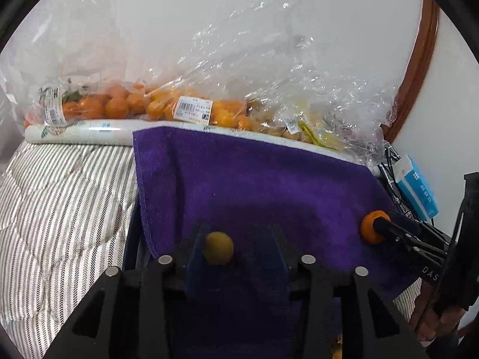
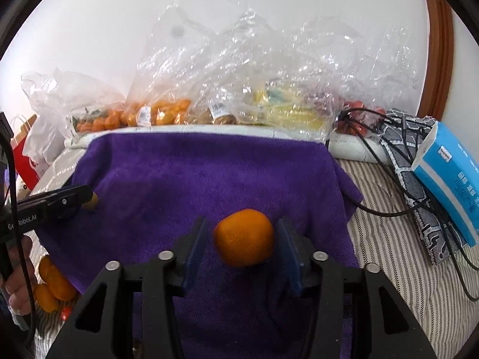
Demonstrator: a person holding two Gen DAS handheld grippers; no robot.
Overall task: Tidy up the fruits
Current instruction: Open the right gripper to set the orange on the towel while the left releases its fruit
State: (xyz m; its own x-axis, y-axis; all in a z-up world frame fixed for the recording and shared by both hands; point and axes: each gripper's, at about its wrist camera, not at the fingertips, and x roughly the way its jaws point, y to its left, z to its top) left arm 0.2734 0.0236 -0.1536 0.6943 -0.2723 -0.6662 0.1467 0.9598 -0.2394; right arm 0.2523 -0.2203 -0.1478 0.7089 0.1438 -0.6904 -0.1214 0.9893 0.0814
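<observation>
Orange and round, a small smooth-skinned mandarin [image 2: 244, 237] sits between the spread jaws of the right tool [image 2: 244, 239], with gaps either side, on a purple terry towel [image 2: 209, 173]. The left tool [image 1: 236, 251], also spread, frames a small yellow-green round fruit [image 1: 218, 247] that touches only its left pad. Sorting seems barely begun: clear plastic bags of oranges [image 1: 119, 104] remain full along the towel's far edge. The towel's centre is open; a blue tissue box [image 2: 449, 179] and black cables [image 2: 389, 209] crowd the right.
</observation>
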